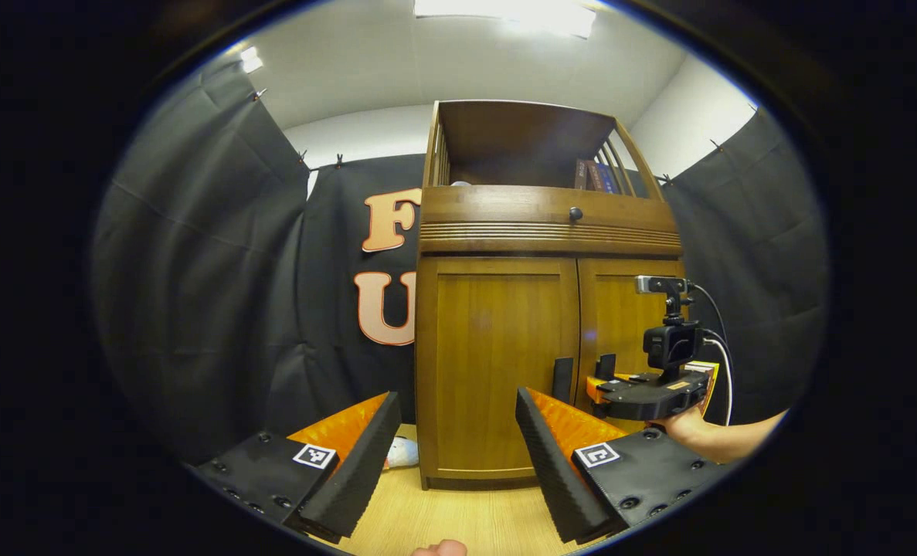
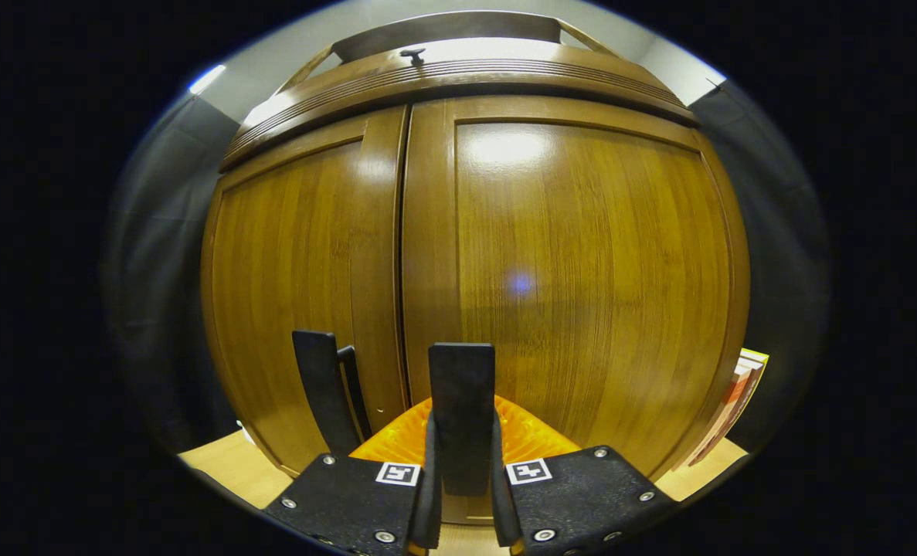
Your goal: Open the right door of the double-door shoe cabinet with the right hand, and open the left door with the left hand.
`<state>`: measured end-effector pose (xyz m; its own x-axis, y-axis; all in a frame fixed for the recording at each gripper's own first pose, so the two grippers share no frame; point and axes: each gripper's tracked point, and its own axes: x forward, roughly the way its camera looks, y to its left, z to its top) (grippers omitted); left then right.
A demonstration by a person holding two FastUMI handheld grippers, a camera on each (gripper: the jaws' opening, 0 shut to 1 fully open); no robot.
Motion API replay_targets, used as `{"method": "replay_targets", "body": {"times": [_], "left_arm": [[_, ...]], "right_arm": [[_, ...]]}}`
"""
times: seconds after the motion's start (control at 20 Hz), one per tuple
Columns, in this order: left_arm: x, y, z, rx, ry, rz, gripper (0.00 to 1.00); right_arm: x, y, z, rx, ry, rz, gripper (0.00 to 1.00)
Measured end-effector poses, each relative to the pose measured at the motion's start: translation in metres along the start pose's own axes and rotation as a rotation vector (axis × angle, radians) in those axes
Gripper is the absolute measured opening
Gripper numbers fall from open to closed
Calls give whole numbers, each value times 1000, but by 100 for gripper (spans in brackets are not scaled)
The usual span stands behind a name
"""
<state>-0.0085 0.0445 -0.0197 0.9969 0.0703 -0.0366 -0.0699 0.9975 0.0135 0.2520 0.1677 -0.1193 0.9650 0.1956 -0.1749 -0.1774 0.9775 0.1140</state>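
Here, in the left gripper view, the left gripper (image 1: 454, 440) hangs back with jaws wide apart, well short of the left door (image 1: 497, 363) of the shoe cabinet (image 1: 547, 232) on the wooden floor; it could swing wide of that door's handle (image 1: 562, 380). In the right gripper view, the right gripper (image 2: 462, 471) has its jaws clamped on the right door's handle (image 2: 462, 386); a skewed pull may slip off. Both glossy brown doors look shut.

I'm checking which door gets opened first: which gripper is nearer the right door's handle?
Right. The right gripper is closed around the right door's handle. The left gripper is open and well back from the cabinet, facing the left door.
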Motion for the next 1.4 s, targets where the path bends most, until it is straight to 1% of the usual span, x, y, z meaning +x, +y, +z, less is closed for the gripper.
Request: {"method": "replay_targets", "body": {"times": [0.05,0.1,0.2,0.25,0.3,0.4,0.45,0.5,0.55,0.6,0.65,0.7,0.75,0.8,0.9,0.95,1.0,1.1,1.4], "left_arm": [[0,0,0,0,3,-4,99],[0,0,0,-1,4,-7,96],[-1,-1,1,-5,6,-15,96],[-2,-2,3,-7,7,-20,94],[-3,-2,3,-6,6,-23,99],[-3,-3,5,-3,0,-25,94],[-4,-4,6,-1,0,-26,94],[-4,-4,6,1,1,-27,94],[-5,-4,7,2,2,-27,96],[-6,-4,7,4,0,-26,94],[-6,-4,9,5,-1,-25,94],[-7,-5,10,4,-2,-25,94],[-8,-5,10,3,-1,-26,94],[-8,-5,9,4,0,-26,94],[-14,-7,7,3,3,-28,94],[-20,-7,5,2,7,-30,99],[-28,-7,2,1,10,-31,94],[-33,-9,-1,1,15,-35,96],[-32,-21,-2,5,24,-57,96]], "right_arm": [[0,-1,-1,4,4,-2,26],[-1,1,-1,5,6,1,26],[-1,1,-2,4,11,10,27],[-2,1,-3,7,18,16,26],[-3,2,-4,11,27,19,26],[-7,1,-4,-4,34,24,26],[-14,1,-5,-15,35,25,22],[-20,0,-6,-21,35,27,26],[-27,-1,-7,-23,36,31,22],[-34,-2,-8,-24,39,36,22],[-41,-2,-8,-20,42,39,22],[-48,-3,-8,-17,40,43,26],[-58,-5,-9,-17,39,44,22],[-66,-7,-10,-18,40,44,26],[-78,-11,-11,-15,45,44,26],[-85,-13,-11,-11,47,44,26],[-89,-15,-11,-8,49,44,26],[-97,-18,-11,-7,50,43,26],[-119,-25,-12,-5,58,60,26]]}}
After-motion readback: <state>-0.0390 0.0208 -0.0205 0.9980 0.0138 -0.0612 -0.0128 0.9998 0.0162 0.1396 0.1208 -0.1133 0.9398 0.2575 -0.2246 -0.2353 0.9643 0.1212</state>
